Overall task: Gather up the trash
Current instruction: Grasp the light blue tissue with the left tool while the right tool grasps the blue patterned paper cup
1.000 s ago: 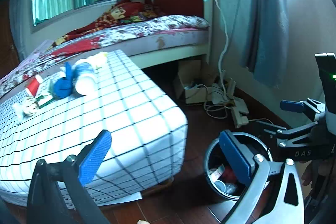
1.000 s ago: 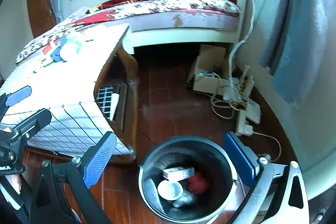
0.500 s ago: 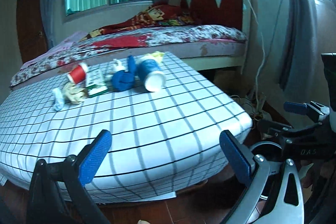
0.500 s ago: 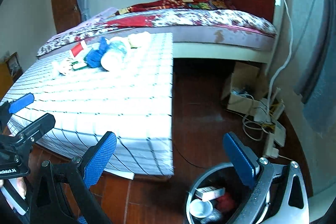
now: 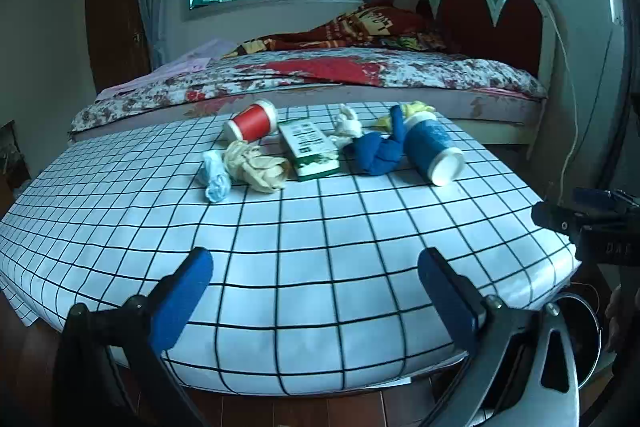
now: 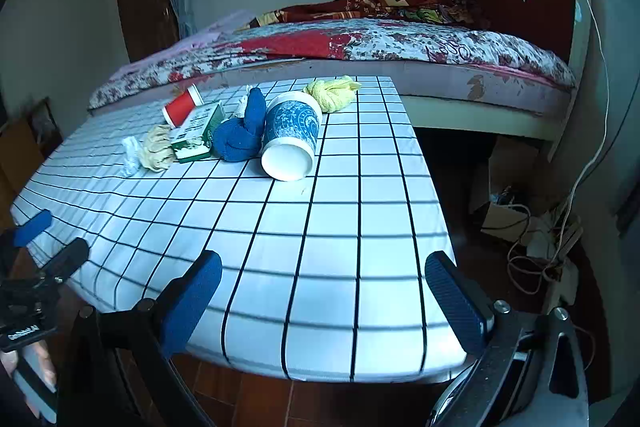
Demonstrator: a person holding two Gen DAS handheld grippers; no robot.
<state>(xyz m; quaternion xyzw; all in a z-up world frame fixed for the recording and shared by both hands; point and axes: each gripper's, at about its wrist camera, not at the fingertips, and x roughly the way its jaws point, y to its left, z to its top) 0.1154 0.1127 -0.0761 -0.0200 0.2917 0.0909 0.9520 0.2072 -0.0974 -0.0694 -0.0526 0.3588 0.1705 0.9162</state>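
Observation:
Trash lies in a row across the far part of the checked table (image 5: 320,247): a red cup (image 5: 252,125) on its side, a green-and-white box (image 5: 310,149), a beige crumpled glove (image 5: 256,167), a pale blue wad (image 5: 216,179), a white wad (image 5: 348,125), a knotted blue cloth (image 5: 378,151), a blue patterned cup (image 5: 432,151) on its side and a yellow cloth (image 6: 332,93). My left gripper (image 5: 316,301) is open over the table's near edge, empty. My right gripper (image 6: 328,303) is open too, at the near right corner, with the blue patterned cup (image 6: 292,137) ahead.
The rim of a dark bin (image 5: 580,331) shows on the floor below the table's right corner. Behind the table stands a bed (image 5: 360,75) with a red headboard. A cardboard box and tangled cables (image 6: 532,227) lie on the wood floor to the right.
Both grippers have swung left and up, away from the bin and toward the table. The trash row now sits ahead of them; the bin has dropped almost out of view.

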